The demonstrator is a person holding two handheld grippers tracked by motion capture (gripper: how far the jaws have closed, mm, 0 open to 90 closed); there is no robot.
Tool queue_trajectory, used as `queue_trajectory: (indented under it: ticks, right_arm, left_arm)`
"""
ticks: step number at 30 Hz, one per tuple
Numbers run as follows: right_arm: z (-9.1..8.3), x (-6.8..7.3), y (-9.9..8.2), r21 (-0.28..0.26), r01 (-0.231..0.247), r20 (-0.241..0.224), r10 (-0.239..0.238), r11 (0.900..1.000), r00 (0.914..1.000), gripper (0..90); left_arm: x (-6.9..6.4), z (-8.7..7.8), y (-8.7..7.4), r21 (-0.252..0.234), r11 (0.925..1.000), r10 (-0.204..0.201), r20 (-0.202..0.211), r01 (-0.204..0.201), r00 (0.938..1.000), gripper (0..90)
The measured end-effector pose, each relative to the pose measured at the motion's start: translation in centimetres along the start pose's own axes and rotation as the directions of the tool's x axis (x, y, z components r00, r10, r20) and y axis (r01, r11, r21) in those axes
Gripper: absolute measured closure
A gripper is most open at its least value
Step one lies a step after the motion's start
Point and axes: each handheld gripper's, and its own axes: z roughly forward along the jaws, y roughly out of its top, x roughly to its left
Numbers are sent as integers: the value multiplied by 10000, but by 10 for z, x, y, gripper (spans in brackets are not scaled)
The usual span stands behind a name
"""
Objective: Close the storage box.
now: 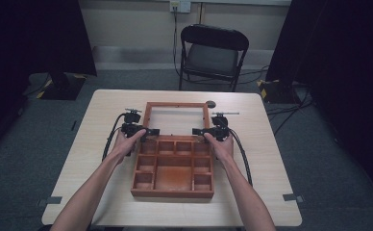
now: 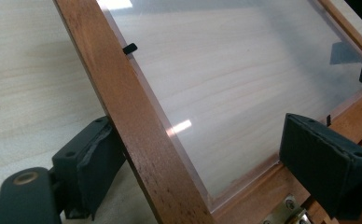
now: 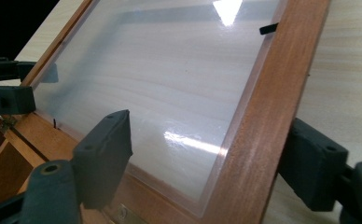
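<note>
Both grippers straddling the open lid's side rails

Glazed lid [image 1: 177, 119] lies back at 12 o'clock of wooden compartment box [image 1: 173, 168], mid-surface. Left gripper [image 1: 151, 132] and right gripper [image 1: 197, 131] spread, not visibly pinching. Risk: uneven closure twists hinges, lid slips.

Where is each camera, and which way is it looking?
High view: sits above the person's side, looking forward and down at the table, the open wooden box and its lid; both forearms come in from the bottom.
Left gripper view: rides the left hand-held gripper, looking along its jaws, which straddle the lid's side rail.
Right gripper view: rides the right hand-held gripper, jaws straddling the lid's other rail.
Shared: both gripper views see the clear pane.
</note>
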Motion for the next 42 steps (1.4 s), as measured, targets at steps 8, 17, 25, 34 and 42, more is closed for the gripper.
queue_trajectory:
  ticks: [8,17,25,34,42]
  right_arm:
    - [-4,3,3,-195,18,62,-17,9998,10000,251]
    - [-18,8,9,-783,7,-83,-13,9969,10000,312]
    - [-28,13,11,-1043,80,-70,-88,9945,9999,356]
    - [-39,21,9,-1348,341,181,-319,9903,9993,427]
    - [-46,25,8,-1427,486,230,-458,9886,9987,448]
  left_arm:
    - [2,-9,2,-330,9994,101,-86,-103,9999,229]
    - [0,-23,6,-1096,9940,94,319,-59,9994,266]
    - [-5,-35,8,-1338,9899,496,234,-461,9985,322]
    - [-15,-49,8,-1409,9841,1075,-98,-1078,9942,385]
    - [-16,-55,3,-1786,9784,1032,-120,-1037,9946,475]
